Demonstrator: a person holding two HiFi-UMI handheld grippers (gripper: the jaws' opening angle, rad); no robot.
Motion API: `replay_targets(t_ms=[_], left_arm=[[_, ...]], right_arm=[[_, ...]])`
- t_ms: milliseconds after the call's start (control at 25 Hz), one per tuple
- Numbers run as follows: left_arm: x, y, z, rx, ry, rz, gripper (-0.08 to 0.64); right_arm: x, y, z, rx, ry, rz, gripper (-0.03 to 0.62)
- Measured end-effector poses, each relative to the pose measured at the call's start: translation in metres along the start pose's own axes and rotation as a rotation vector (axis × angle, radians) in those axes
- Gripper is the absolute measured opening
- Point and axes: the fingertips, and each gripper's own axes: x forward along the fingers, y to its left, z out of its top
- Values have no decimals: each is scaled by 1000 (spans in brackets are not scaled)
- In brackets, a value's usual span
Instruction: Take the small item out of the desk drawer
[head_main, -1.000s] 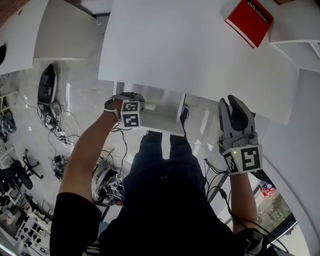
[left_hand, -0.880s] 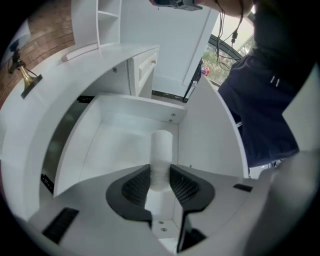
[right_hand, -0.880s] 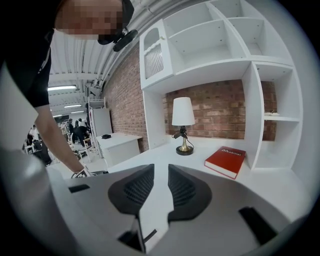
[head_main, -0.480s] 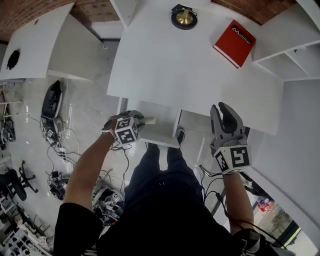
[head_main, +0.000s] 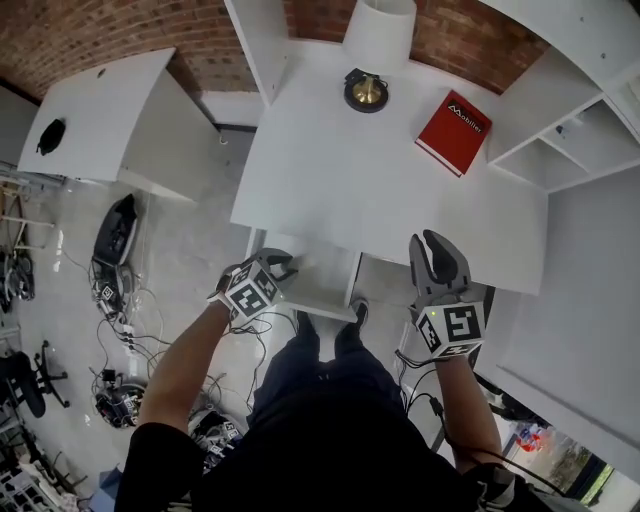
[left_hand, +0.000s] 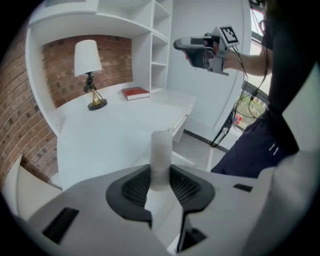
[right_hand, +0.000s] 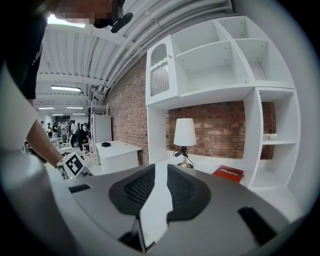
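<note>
A small white cylinder (left_hand: 161, 160) stands upright between the pads of my left gripper (left_hand: 161, 173), which is shut on it. In the head view the left gripper (head_main: 274, 263) hovers over the left end of the open white drawer (head_main: 325, 285) under the desk's front edge; the cylinder is hidden there. My right gripper (head_main: 433, 242) is raised at the desk's front right, off the drawer. Its jaws have just been closing, a narrow gap remains, and nothing is between them (right_hand: 161, 172).
The white desk (head_main: 380, 180) carries a brass-footed lamp (head_main: 368, 90) and a red book (head_main: 453, 132) at the back. White shelves (head_main: 560, 140) stand at the right. A second white desk (head_main: 100, 110) and cables on the floor (head_main: 115, 290) lie to the left.
My left gripper has risen from the drawer with the white cylinder and rolled. The right gripper has risen a little. The view has tilted up and now shows the lamp.
</note>
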Motion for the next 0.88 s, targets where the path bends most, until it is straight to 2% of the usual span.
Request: replay_targets(t_ms=[120, 320, 600, 760, 880], left_arm=[[-14, 5, 19, -70, -61, 29, 121], [-38, 22, 50, -146, -167, 96, 121], [-67, 51, 92, -364, -338, 113, 121], [-67, 76, 108, -481, -395, 120, 121], [-58, 95, 115, -536, -404, 137, 121]], right_arm=[[-2, 4, 11, -7, -15, -1, 74], [-1, 7, 26, 4, -37, -14, 72], [-2, 5, 39, 20, -60, -45, 72], [-1, -1, 43, 30, -71, -73, 71], [0, -8, 45, 43, -72, -89, 66]])
